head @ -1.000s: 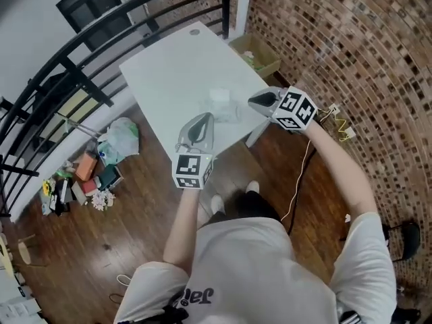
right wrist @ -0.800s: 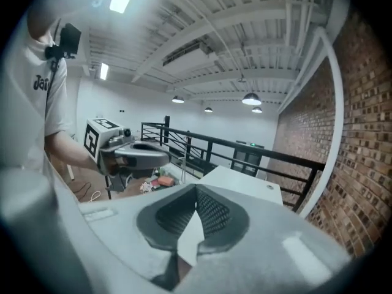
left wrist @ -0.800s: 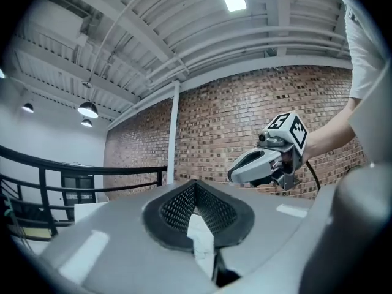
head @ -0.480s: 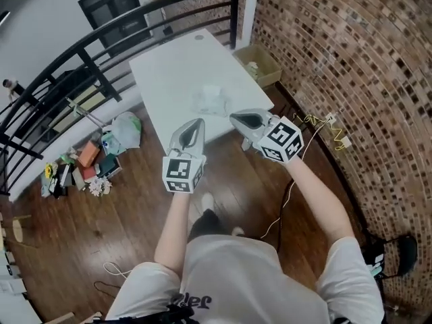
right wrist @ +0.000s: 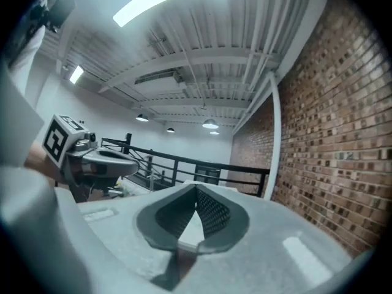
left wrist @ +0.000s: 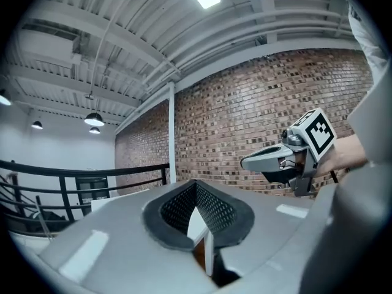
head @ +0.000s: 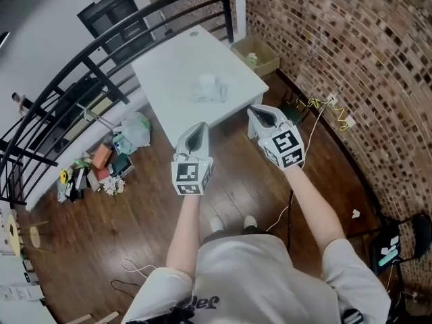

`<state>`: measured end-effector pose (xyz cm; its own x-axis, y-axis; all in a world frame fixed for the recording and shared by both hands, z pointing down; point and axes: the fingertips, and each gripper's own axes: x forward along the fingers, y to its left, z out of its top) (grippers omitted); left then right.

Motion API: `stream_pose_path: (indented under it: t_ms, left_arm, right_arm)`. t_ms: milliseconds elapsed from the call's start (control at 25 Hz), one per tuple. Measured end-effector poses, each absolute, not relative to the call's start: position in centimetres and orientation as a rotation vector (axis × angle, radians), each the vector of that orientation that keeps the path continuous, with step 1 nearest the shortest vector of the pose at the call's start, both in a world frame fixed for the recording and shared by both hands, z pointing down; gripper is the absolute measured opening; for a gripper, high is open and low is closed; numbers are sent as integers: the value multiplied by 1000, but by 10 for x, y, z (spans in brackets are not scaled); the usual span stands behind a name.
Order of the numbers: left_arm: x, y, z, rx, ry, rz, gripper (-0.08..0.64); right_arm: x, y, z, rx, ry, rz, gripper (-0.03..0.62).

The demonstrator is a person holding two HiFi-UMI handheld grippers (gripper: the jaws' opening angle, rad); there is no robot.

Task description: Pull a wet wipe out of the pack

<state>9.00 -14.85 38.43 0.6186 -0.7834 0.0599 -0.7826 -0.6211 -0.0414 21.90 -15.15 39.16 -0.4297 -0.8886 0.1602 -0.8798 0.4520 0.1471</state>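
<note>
The wet wipe pack (head: 208, 88) lies as a pale crumpled bundle near the front of the white table (head: 169, 66), with nothing touching it. Both grippers hang over the wooden floor, short of the table's front edge. My left gripper (head: 198, 128) points toward the table, its jaws shut and empty. To its right, my right gripper (head: 257, 112) is also shut with nothing held. The left gripper view shows the right gripper (left wrist: 275, 159) off to the side, and the right gripper view shows the left gripper (right wrist: 101, 161). The pack cannot be made out in either gripper view.
An open cardboard box (head: 255, 54) sits between the table and the brick wall (head: 337, 39). A black railing (head: 101, 46) runs along the table's far left. Bags and clutter (head: 101, 157) lie on the floor at left. A cable (head: 317, 106) trails by the wall.
Both grippers have drawn back from the table's edge to over the floor. The right gripper has swung from pointing left to pointing toward the table. The pack stays on the table.
</note>
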Motion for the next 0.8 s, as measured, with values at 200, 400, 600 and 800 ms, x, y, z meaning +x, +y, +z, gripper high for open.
stream_pose_path:
  t_ms: [200, 400, 600, 800]
  left_arm:
    - [51, -151, 363, -2752, 1441, -34, 12]
    - [8, -164, 345, -2691, 1537, 68, 12]
    - [-7, -166, 342, -2691, 1549, 81, 12]
    - [-11, -171, 337, -2694, 1515, 89, 12]
  right_arm:
    - [203, -144, 358, 1721, -2460, -123, -8]
    - [180, -147, 352, 1772, -2455, -133, -8]
    - [151, -153, 364, 1732, -2473, -89, -8]
    - [131, -163, 358, 1716, -2496, -100, -8]
